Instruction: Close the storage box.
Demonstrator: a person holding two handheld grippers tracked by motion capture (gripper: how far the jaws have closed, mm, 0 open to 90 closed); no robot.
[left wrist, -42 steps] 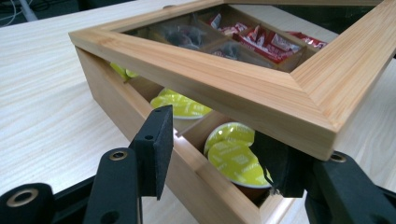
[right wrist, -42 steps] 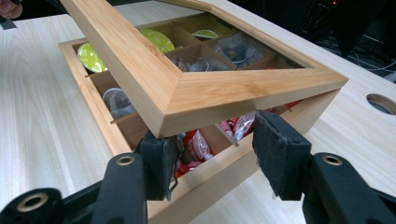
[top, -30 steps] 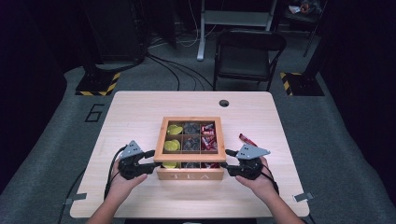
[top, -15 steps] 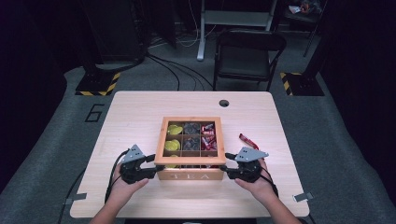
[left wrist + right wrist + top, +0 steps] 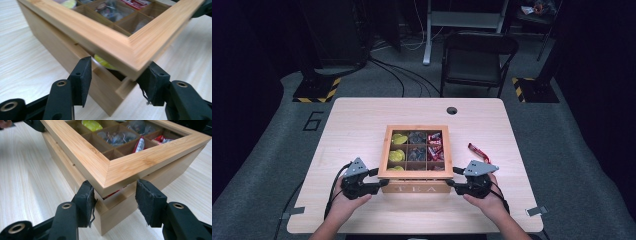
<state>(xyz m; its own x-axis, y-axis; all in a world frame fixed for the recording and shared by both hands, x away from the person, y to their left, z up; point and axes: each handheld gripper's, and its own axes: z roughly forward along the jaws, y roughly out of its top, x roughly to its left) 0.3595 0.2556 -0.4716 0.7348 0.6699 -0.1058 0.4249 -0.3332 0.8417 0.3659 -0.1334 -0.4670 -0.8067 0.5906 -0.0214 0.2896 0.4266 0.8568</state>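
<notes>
Near the front edge of the pale, wood-grained tabletop, about midway between its left and right edges, stands a bamboo tea box with the letters TEA on its front wall. Its lid, a flat square frame of light bamboo with mitred corners around a clear pane, sits slightly raised at the front above the box body, and through it show the square compartments with yellow, grey and red sachets. The left hand-held gripper is at the front left corner of the box; in the left gripper view its black, matte, rubber-faced jaws stand moderately apart on either side of the lid's corner, the left pad clear of the wood and the right one at or just under the lid's edge, and they have just been opening with that corner between them. The right hand-held gripper is at the front right corner, its frayed-edged pads also apart, flanking the lid's corner; I cannot tell whether they touch it. A red packet lies on the tabletop toward the right edge, well apart from the box. Compared with a second ago, the lid sits lower over the box and both hands remain at the front corners.
</notes>
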